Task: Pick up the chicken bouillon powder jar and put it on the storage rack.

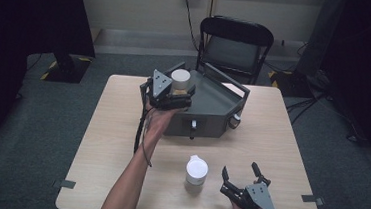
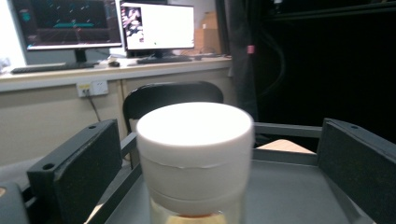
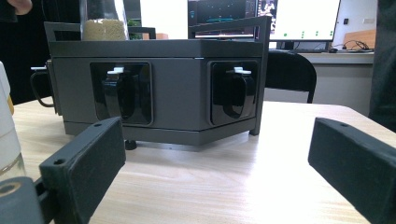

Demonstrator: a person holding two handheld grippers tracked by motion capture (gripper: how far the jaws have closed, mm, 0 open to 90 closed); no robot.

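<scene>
At the left, the person's left gripper (image 1: 170, 99) is held over the near-left corner of the dark grey tray (image 1: 216, 104) that sits toward the back of the light wooden worktop (image 1: 115, 144). Its jaws stand wide apart on either side of a white-capped jar (image 1: 180, 81), and in the left gripper view the pads are clear of the jar (image 2: 195, 154), with gaps showing on both sides. The jar stands upright inside the tray, close to its left wall. Nearer the person, about mid-worktop, a second white-capped jar (image 1: 196, 170) stands upright on the bare wood, well apart from the tray. Just to its right, the right gripper (image 1: 240, 178) rests low near the front edge, jaws spread open with nothing between them, pointing toward the tray's front face (image 3: 159, 88).
</scene>
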